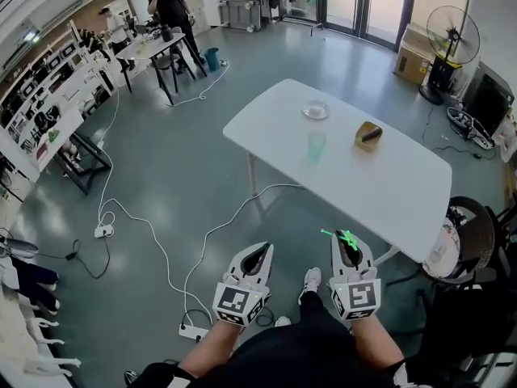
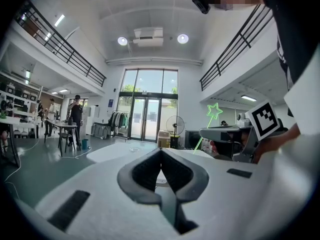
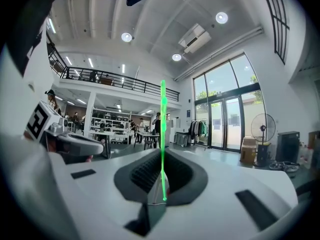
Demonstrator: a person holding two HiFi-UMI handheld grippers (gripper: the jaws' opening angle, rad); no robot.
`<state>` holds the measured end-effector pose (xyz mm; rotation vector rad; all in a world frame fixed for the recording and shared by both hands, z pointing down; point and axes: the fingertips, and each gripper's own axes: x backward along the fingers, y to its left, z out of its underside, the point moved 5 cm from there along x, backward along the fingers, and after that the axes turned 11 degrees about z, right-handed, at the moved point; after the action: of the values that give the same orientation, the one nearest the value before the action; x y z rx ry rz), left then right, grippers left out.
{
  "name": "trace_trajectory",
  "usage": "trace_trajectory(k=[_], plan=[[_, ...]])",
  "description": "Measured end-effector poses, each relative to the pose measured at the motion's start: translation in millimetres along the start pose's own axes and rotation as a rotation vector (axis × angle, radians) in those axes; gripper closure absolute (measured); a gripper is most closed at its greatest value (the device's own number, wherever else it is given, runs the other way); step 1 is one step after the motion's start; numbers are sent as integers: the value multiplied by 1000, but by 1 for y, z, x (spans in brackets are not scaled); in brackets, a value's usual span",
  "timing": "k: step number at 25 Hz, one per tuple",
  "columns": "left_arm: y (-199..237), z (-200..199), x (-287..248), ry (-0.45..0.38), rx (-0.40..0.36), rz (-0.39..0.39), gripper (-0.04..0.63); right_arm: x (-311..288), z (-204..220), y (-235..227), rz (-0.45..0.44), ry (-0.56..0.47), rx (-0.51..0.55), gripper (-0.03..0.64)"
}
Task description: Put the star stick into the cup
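Note:
A thin green star stick (image 1: 346, 237) stands up between the jaws of my right gripper (image 1: 348, 242), which is shut on its lower end. In the right gripper view the stick (image 3: 163, 129) rises straight up from the closed jaws. A translucent green cup (image 1: 317, 146) stands upright on the white table (image 1: 404, 192), well ahead of both grippers. My left gripper (image 1: 262, 249) hangs beside the right one, shut and holding nothing. From the left gripper view, the star (image 2: 214, 111) shows to the right, above the right gripper (image 2: 225, 133).
A small plate (image 1: 315, 111) and a yellowish object (image 1: 369, 135) also sit on the table. White cables and a power strip (image 1: 192, 331) lie on the grey floor. A chair (image 1: 472, 237) stands at the right; a fan (image 1: 451, 43) and desks farther off.

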<state>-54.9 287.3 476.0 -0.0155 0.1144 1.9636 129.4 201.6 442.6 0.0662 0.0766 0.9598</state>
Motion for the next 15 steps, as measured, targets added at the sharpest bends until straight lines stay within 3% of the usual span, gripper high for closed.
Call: trace_trajectory(k=[15], plan=[[74,-10,-136,40,9,-46,589,-144,3,-78,-49,17,0,598]])
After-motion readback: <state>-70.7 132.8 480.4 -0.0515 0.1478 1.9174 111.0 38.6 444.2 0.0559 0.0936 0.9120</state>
